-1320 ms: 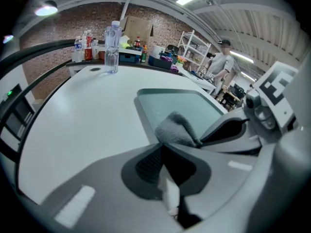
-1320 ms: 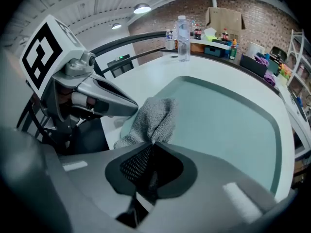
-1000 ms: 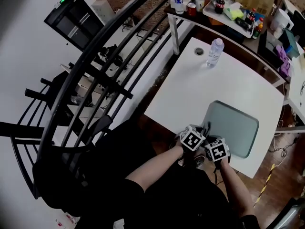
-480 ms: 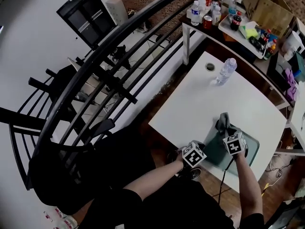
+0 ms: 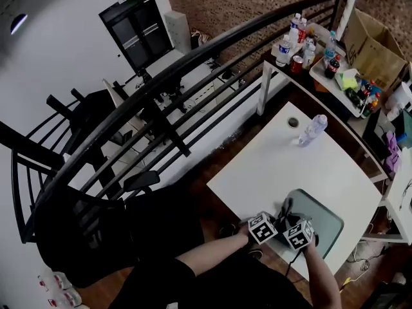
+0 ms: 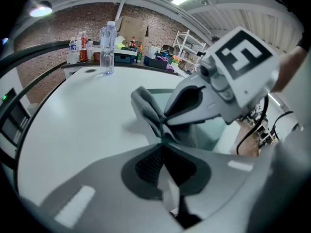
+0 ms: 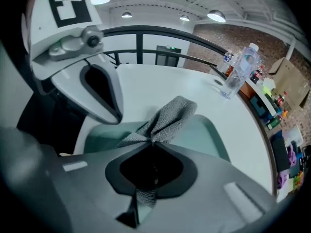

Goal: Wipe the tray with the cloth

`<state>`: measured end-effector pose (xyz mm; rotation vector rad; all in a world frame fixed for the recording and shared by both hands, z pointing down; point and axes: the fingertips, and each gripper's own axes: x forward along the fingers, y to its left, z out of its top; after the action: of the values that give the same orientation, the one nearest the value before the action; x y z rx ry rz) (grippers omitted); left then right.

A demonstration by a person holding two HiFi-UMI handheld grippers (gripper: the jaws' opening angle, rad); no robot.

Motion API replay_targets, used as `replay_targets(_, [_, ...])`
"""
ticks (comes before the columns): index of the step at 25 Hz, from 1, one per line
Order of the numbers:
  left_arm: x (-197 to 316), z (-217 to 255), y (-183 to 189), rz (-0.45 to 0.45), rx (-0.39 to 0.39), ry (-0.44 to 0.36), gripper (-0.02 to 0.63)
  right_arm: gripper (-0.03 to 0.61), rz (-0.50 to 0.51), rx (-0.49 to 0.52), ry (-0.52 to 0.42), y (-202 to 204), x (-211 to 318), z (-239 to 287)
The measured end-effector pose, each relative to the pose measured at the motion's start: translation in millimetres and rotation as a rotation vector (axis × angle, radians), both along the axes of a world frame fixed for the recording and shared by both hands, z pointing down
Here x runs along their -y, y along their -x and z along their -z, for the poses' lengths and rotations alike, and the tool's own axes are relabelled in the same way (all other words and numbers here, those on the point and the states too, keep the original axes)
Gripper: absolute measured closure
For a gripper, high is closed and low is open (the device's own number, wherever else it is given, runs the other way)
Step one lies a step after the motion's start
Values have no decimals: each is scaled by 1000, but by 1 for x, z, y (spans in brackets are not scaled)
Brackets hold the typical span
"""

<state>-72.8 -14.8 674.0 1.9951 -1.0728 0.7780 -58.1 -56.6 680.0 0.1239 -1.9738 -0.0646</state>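
A grey-green tray (image 5: 323, 221) lies on the white table (image 5: 270, 166) near its front edge. The grey cloth (image 7: 171, 116) fans out from my right gripper (image 7: 153, 141), which is shut on it, and it rests on the tray's near corner. In the head view the cloth (image 5: 285, 209) shows dark just ahead of both marker cubes. My left gripper (image 6: 163, 141) is shut and appears to pinch the tray's rim (image 6: 217, 130) right beside the cloth (image 6: 145, 106). The two grippers sit close together, left gripper (image 5: 275, 219) and right gripper (image 5: 290, 221).
A clear water bottle (image 5: 313, 130) stands at the table's far side next to a small round hole (image 5: 293, 122). Beyond it a side table (image 5: 302, 40) carries several bottles and cans. A black railing (image 5: 193, 63) runs along the left.
My right gripper, out over the tray half a second ago, has drawn the cloth back to the near corner beside the left gripper. The left gripper has stayed put.
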Motion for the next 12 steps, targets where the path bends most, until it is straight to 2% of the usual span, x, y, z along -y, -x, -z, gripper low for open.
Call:
replay_targets(6, [-10,2,3,-14,4,-2,591,558,42,10,59,-12,-68,3])
replay_targets(10, [-4,-1,52,44,132,-16,586,558,79,39,99,2,-83,0])
replay_targets(12, [-2,0,53,72,96,-15,584,558,52,63,110,8,-75,3])
